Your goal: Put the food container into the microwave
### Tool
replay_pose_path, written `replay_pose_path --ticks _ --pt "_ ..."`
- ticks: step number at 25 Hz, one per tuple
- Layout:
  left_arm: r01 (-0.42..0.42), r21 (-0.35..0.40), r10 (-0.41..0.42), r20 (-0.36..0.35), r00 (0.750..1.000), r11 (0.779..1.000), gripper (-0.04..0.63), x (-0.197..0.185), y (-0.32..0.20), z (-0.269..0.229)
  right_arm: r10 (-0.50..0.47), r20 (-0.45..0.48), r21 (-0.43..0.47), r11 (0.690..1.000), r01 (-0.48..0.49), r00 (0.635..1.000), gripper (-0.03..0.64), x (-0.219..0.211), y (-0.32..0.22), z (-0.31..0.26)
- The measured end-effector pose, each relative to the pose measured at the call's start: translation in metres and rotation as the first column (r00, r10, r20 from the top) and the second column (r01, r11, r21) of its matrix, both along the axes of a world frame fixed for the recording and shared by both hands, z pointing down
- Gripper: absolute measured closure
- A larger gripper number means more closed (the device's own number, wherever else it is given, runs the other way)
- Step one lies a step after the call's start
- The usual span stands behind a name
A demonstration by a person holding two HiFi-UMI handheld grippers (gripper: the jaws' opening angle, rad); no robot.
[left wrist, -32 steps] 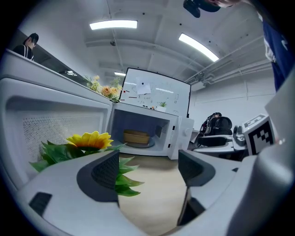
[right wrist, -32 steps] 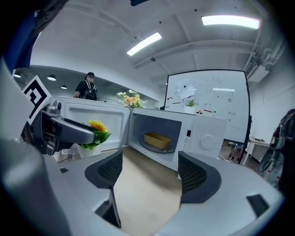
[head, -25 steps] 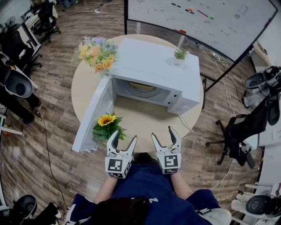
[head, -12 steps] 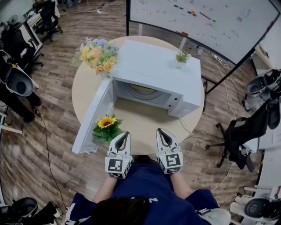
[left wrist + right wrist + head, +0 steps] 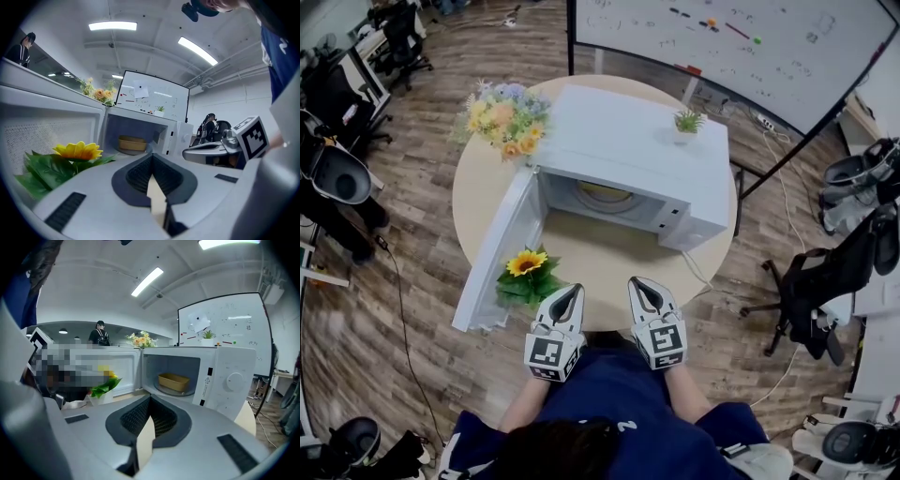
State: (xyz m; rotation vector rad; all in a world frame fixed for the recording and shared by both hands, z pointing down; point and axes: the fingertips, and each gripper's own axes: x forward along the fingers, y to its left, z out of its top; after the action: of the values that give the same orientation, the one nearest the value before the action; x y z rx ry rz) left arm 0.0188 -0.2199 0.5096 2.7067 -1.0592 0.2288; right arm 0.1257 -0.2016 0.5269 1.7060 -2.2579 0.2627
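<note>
A white microwave stands on the round table with its door swung open to the left. Inside, on the turntable, sits the tan food container, seen too in the left gripper view as the container and from above. My left gripper is shut with nothing in it, near the table's front edge. My right gripper is beside it, also shut and empty. Both point at the microwave's opening from a short way off.
A potted sunflower stands by the open door, just left of my left gripper. A flower bouquet is at the table's far left, a small plant on the microwave. A whiteboard and office chairs surround the table.
Both grippers went from open to shut over the last second. They have stayed near the table's front edge, shifting only slightly.
</note>
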Motion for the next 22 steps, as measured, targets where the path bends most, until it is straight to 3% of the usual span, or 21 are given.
replay_pose_path --ticks 22 --pt "0.004 -0.025 -0.003 0.031 1.0 1.0 0.592 -0.003 -0.007 0.01 -0.005 -0.04 -0.052 0.999 0.003 0.999 0.609 0.004 -0.002 0.015"
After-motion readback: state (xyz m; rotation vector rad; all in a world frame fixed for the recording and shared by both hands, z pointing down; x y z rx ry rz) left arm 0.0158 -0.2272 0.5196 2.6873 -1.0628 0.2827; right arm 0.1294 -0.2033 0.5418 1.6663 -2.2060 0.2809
